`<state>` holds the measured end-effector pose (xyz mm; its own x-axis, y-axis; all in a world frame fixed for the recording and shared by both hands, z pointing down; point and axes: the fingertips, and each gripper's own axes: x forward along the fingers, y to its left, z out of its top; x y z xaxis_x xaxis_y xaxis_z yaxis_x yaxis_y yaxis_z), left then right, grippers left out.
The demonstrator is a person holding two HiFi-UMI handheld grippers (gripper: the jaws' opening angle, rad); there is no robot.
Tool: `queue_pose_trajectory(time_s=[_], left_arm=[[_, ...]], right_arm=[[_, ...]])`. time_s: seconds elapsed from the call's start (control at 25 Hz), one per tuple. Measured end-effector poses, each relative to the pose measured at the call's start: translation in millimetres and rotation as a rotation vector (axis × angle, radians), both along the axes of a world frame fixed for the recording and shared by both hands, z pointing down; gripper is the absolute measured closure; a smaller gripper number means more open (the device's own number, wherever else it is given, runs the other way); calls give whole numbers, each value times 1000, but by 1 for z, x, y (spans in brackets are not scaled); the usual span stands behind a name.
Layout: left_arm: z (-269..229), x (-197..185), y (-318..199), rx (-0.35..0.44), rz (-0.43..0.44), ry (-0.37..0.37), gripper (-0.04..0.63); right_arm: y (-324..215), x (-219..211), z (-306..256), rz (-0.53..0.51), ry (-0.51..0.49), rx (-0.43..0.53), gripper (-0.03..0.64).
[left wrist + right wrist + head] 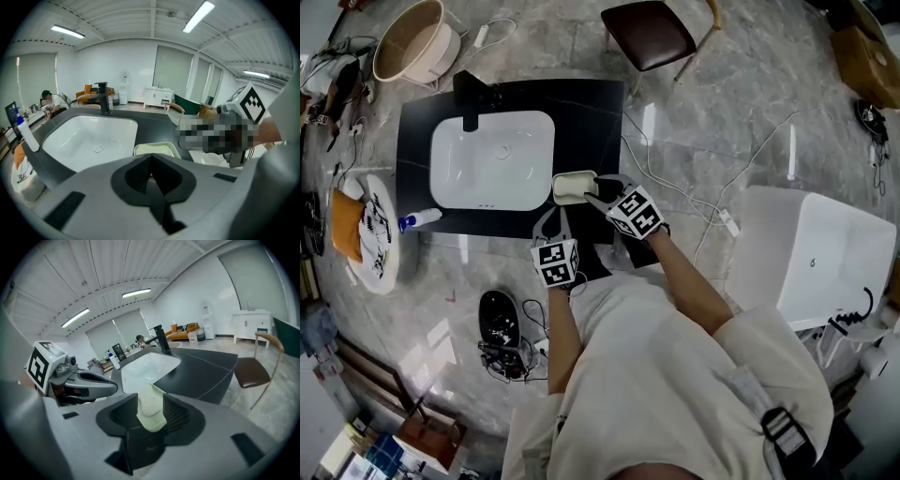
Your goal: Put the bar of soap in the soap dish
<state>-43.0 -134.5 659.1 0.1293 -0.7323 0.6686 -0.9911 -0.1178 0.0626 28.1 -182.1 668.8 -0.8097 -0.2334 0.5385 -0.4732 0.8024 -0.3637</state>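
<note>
RIGHT OF THE SINK: A pale bar of soap (151,411) stands clamped between the jaws of the right gripper (151,401), which reaches to the soap dish (572,174) just right of the sink (492,159). In front of the sink, the left gripper (151,161) hangs with its jaws pressed together on nothing. The bar looks light, stiff and probably slick, so a firm hold across its broad flat faces seems safest.

- My head camera looks steeply down at the sink (492,159) from high up.
- The left gripper (151,161) and right gripper (151,404) cameras sit low, close, facing that sink.
</note>
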Motion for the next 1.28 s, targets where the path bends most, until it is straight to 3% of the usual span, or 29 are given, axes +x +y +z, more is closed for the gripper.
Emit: queue_pose_trajectory(time_s=[0.32,0.52,0.68,0.92,1.0,1.28], left_arm=[[-17,0,-8,36,184,3,591],[-27,-12,-4,65,221,22,591],[-31,-17,7,98,259,48,591],[-35,-19,12,128,285,75,591],[-37,-16,13,139,297,80,591],[-40,-9,17,165,324,81,591]], right_arm=[[5,19,-8,203,27,26,446],[16,32,-17,372,19,38,446],[31,35,-28,482,-43,29,453],[46,32,-39,511,-24,82,457],[49,31,-46,523,-29,109,493],[52,33,-61,537,-14,175,517]])
